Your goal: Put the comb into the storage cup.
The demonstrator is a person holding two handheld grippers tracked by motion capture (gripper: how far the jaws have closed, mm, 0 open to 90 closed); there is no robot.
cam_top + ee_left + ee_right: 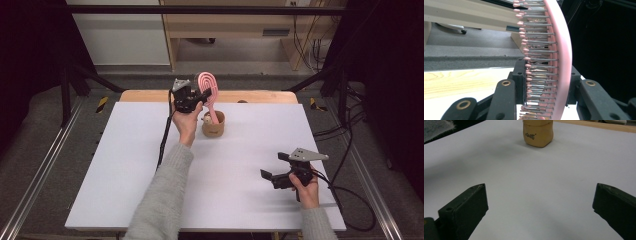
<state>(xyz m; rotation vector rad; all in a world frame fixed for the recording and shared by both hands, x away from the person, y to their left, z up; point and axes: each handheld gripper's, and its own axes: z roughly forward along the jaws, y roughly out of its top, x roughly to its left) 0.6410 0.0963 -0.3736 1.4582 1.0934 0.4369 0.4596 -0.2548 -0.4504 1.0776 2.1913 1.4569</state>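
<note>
Landmark: tan cup (213, 125), standing on the white table top (150, 165) toward the far edge, with dark lettering on its side in the right gripper view (538, 133).

Pink hairbrush (208, 90): upright, handle end down in or just at the cup's mouth, oval head well above the rim, tilted slightly away from vertical. Whether the handle tip touches the cup's bottom: cannot tell.

Left gripper (200, 96): raised above and just left of the cup, carried by the left hand (186, 120) with a grey knitted sleeve (162, 200) coming from the near edge. Jaws clamped on the brush head, one on each face. In the left gripper view, brush head (554, 60) seen edge-on between the two black jaws: pink curved back toward the right jaw, rows of metal pins with pink tips (524, 41) pointing toward the left jaw. Head rising well past the jaw ends, out through the top of that view.

Right gripper (270, 176): well apart from the cup, nearer the person and to the right, held low over the white top by the right hand (306, 187), grey three-cornered plate (307, 154) on top. Jaws wide apart, nothing between them but bare table top; cup straight ahead in the distance, between the two jaw lines in the right gripper view (540, 202).

Beyond the cup: a strip of bare wooden table edge (250, 96).
</note>
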